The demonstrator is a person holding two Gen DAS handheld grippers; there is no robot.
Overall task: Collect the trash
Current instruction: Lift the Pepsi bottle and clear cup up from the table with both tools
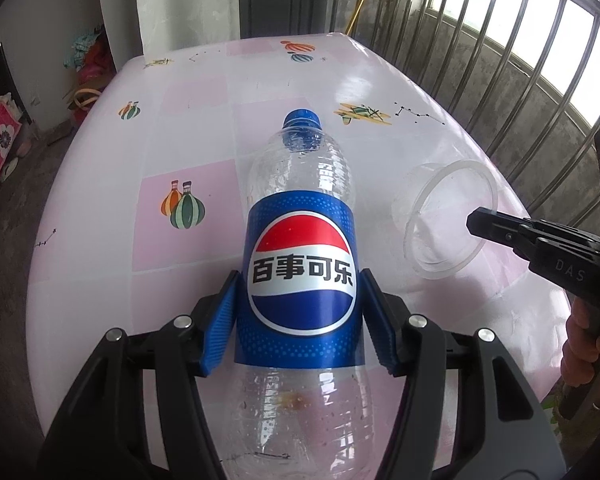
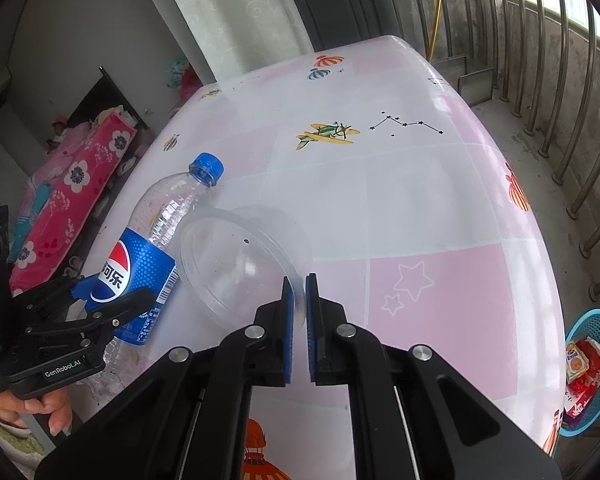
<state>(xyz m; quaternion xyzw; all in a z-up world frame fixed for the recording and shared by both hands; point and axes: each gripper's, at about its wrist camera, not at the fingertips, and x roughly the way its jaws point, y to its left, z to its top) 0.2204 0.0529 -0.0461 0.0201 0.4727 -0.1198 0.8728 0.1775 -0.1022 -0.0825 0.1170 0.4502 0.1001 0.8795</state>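
Observation:
An empty Pepsi bottle (image 1: 300,248) with a blue cap lies on the pink and white table (image 1: 204,92). My left gripper (image 1: 300,324) is shut on its labelled middle, blue pads on both sides. It also shows in the right wrist view (image 2: 144,264), with the left gripper (image 2: 100,300) on it. A clear plastic cup (image 1: 444,220) lies on its side right of the bottle. My right gripper (image 2: 299,300) is shut on the cup's rim (image 2: 236,264), one finger inside and one outside. The right gripper also shows in the left wrist view (image 1: 480,224).
A blue basket (image 2: 592,368) holding wrappers and a carton stands on the floor right of the table (image 2: 420,200). Metal railings (image 2: 560,92) run along the right side. A pink floral bundle (image 2: 68,208) lies on the floor at left.

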